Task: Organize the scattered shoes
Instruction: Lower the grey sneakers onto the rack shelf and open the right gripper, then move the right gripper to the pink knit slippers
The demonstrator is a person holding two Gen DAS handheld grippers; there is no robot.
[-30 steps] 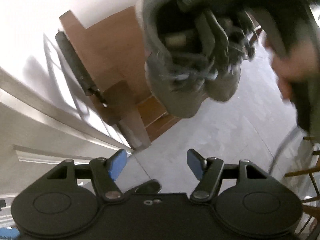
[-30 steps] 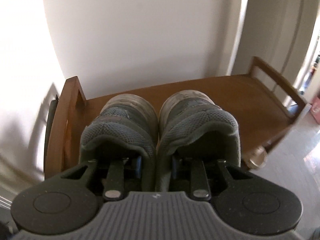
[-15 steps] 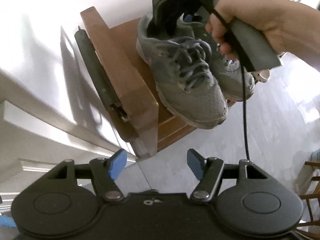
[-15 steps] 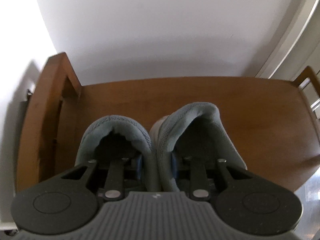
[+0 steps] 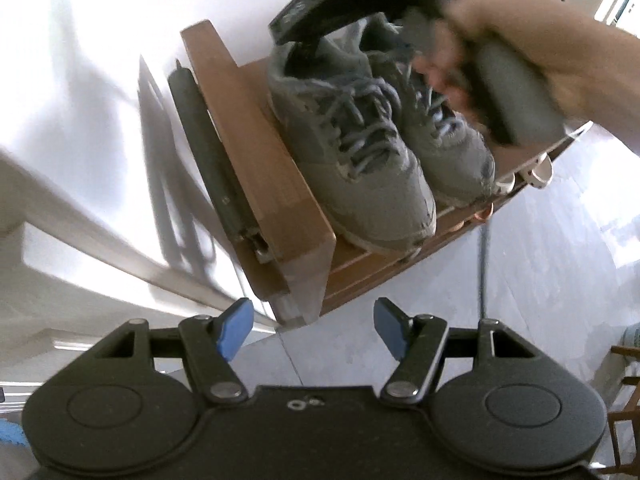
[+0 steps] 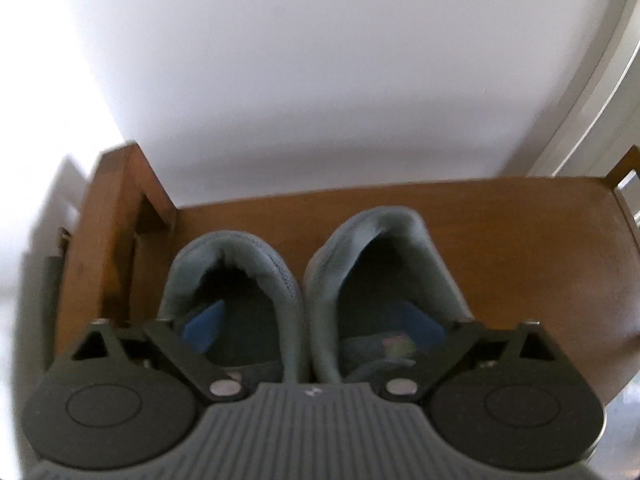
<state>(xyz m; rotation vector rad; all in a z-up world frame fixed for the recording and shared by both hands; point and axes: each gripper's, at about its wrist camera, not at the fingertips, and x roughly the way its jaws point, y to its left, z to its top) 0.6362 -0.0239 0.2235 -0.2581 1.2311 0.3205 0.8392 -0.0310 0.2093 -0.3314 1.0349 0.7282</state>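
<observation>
The two gray shoes point(image 5: 384, 152) sit side by side on the top shelf point(image 6: 500, 216) of the wooden rack, right by its left end board point(image 5: 256, 168). Their heels point to the wall and their toes reach the front edge. The toe of the nearer shoe sticks out a little past that edge.

The right hand-held gripper point(image 6: 316, 328) is above the heels. Its jaws are opening right now. One blue pad point(image 6: 202, 326) is down inside one shoe and the other pad is inside the other shoe, with the two inner walls of the shoes between them. The pads no longer squeeze those walls, so I think the shoes now rest on the shelf by their own weight.

The step looks like letting go and pulling out. To do it well, the hand point(image 5: 532, 64) should lift straight up and out of the shoe holes, so a pad does not catch a soft collar and drag a shoe forward. If a shoe got tugged, that sticking-out toe could tip it off the edge. A small push toward the wall afterwards might help.

The left hand-held gripper point(image 5: 312, 328) hangs in front of the rack, over the floor point(image 5: 540, 280). Its blue pads are spread apart with nothing between them.
</observation>
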